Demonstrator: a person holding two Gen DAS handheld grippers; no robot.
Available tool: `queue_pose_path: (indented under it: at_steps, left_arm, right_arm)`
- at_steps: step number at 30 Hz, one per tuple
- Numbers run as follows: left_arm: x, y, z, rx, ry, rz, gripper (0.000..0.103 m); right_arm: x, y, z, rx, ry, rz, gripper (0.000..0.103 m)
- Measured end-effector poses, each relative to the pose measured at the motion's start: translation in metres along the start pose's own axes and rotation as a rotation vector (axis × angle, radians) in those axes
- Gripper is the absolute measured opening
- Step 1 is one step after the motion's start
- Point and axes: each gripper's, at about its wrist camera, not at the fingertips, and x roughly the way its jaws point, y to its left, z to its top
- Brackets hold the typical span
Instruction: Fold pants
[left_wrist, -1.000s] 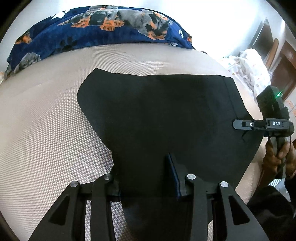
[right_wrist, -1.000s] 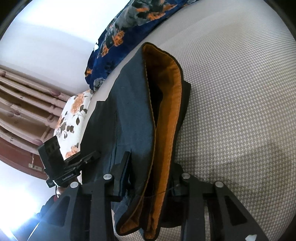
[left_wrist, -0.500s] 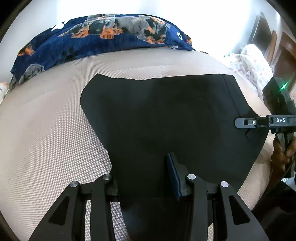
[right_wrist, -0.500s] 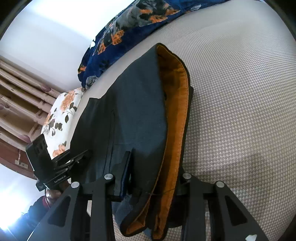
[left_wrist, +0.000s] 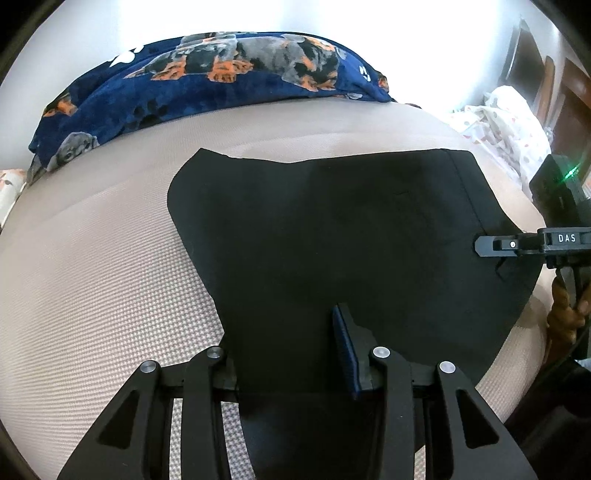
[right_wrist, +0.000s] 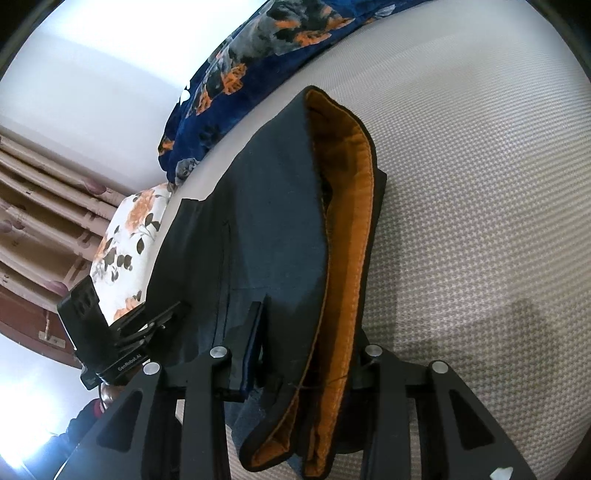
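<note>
My left gripper (left_wrist: 291, 354) and right gripper (right_wrist: 306, 362) each clamp the pants (left_wrist: 332, 236), whose long axis runs between them, waistband rightward.

We read two markings, both on gripper hardware. "DAS" in white caps sits on the black body of the right gripper (left_wrist: 495, 246), at approx. 3 o'clock in the left wrist view. "GenRobot.AI" in small white print, tilted, sits on the black base of the left gripper (right_wrist: 162, 317), at approx. 8 o'clock in the right wrist view. The white paw print on the blue blanket (left_wrist: 207, 85) at 12 o'clock carries no lettering. Nothing else legible.
</note>
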Motion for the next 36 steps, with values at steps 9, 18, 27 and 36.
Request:
queue_pose_path:
  at_steps: [9, 18, 27, 36]
  left_arm:
    - [-0.006, 0.014, -0.004, -0.018, -0.004, 0.018, 0.040]
    - [-0.009, 0.026, -0.007, -0.036, -0.010, 0.036, 0.040]
    - [-0.012, 0.036, -0.008, -0.053, -0.012, 0.056, 0.040]
    - [-0.015, 0.054, -0.005, -0.081, -0.014, 0.085, 0.040]
  right_arm:
    - [0.010, 0.010, 0.000, 0.003, 0.009, 0.006, 0.032]
    - [0.019, 0.018, 0.002, 0.000, 0.014, 0.005, 0.032]
    - [0.026, 0.027, 0.000, -0.003, 0.011, 0.010, 0.032]
    - [0.041, 0.042, 0.003, -0.017, 0.015, 0.014, 0.032]
